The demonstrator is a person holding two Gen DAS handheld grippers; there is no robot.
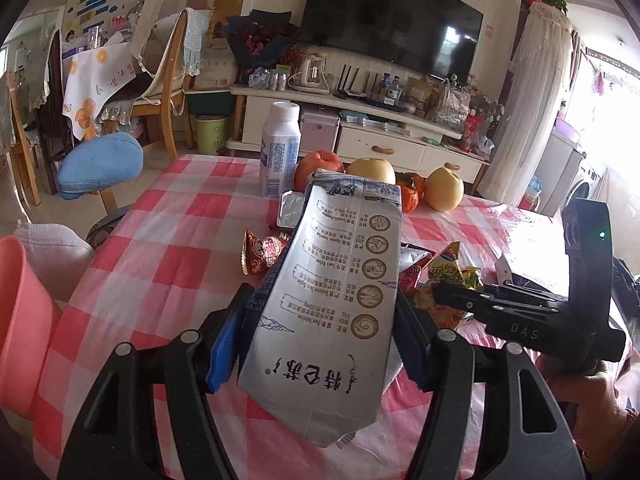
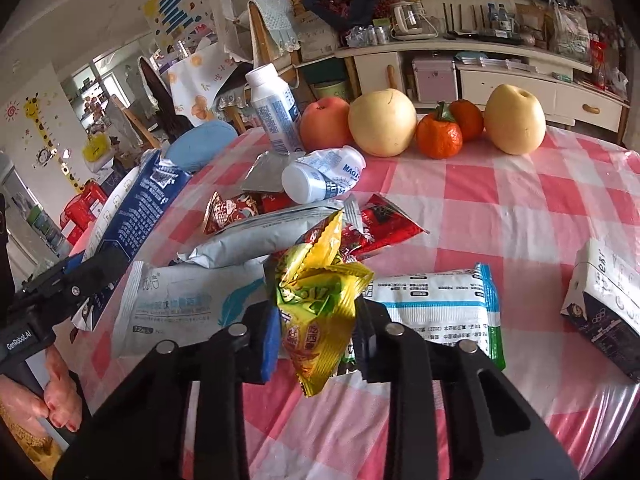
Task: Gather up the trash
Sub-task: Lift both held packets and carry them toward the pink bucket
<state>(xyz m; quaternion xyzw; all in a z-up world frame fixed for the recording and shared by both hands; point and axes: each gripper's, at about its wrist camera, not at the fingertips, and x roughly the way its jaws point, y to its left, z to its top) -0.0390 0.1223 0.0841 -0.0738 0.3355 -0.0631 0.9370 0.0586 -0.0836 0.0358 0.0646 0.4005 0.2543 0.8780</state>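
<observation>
My left gripper [image 1: 322, 316] is shut on a silver-and-blue milk carton [image 1: 332, 264], held tilted above the pink checked tablecloth [image 1: 160, 256]. In the right wrist view the same carton [image 2: 132, 208] shows at the left edge. My right gripper [image 2: 318, 320] is shut on a crumpled yellow snack wrapper [image 2: 320, 292], which sticks up between the blue pads [image 2: 269, 336]. Around it lie a red wrapper [image 2: 384, 224], a grey pouch [image 2: 260, 236], two wipe packs [image 2: 180, 308] [image 2: 440, 304] and a crushed white bottle [image 2: 324, 176].
An upright white bottle [image 2: 272, 104], an apple [image 2: 326, 122], two pears [image 2: 382, 124] and oranges [image 2: 438, 136] stand at the table's far side. Another carton [image 2: 608, 292] lies at the right. A pink bin [image 1: 16, 312] sits left of the table, near a blue-cushioned stool [image 1: 100, 164].
</observation>
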